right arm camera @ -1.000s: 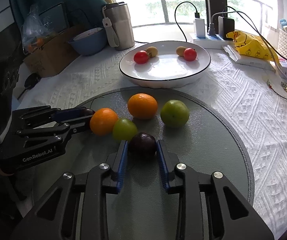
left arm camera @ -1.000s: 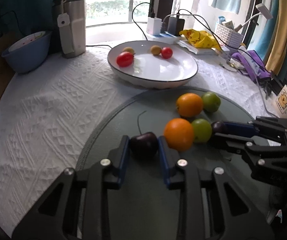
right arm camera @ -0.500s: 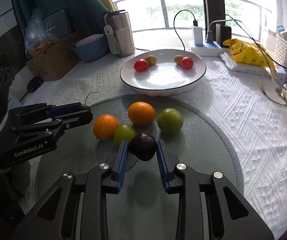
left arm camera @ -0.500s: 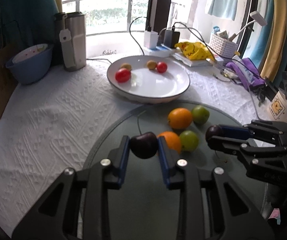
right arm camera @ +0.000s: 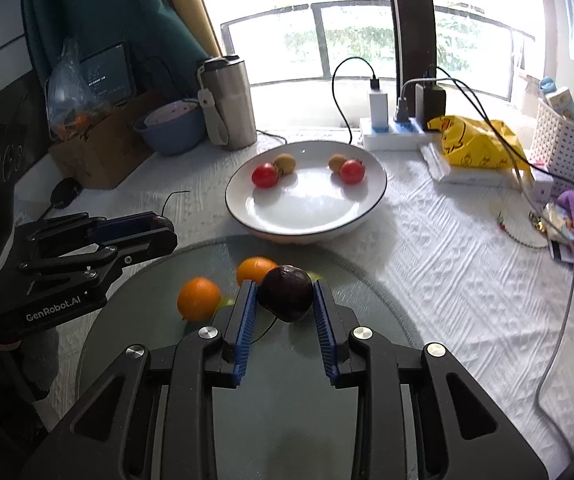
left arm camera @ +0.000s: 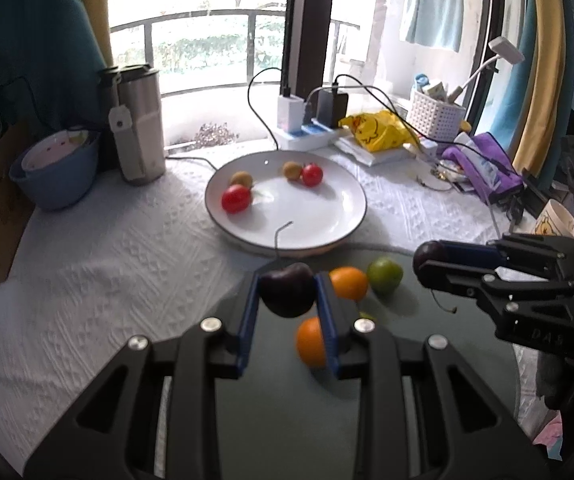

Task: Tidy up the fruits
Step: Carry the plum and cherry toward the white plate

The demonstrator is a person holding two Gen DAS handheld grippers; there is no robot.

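My left gripper (left arm camera: pixel 287 294) is shut on a dark cherry (left arm camera: pixel 286 294) with a long stem and holds it above the grey round mat (left arm camera: pixel 279 400). My right gripper (right arm camera: pixel 285 300) is shut on a second dark cherry (right arm camera: pixel 285 298), also lifted. Each gripper shows in the other's view, the right (left arm camera: pixel 427 265) and the left (right arm camera: pixel 163 229). Two oranges (left arm camera: pixel 349 283) (left arm camera: pixel 310 342) and a green fruit (left arm camera: pixel 385 275) lie on the mat. The white plate (left arm camera: pixel 339 232) beyond holds two red tomatoes (left arm camera: pixel 235 198) and two small brown fruits (left arm camera: pixel 241 179).
A steel tumbler (left arm camera: pixel 137 120) and a blue bowl (left arm camera: pixel 57 178) stand at the back left. A power strip with chargers and cables (left arm camera: pixel 307 128), a yellow bag (left arm camera: pixel 379 132), a white basket (left arm camera: pixel 435 114) and purple cloth (left arm camera: pixel 483 168) crowd the back right.
Both grippers have lifted their cherries off the mat and moved forward toward the plate. The fruits on the mat now sit lower in both views.
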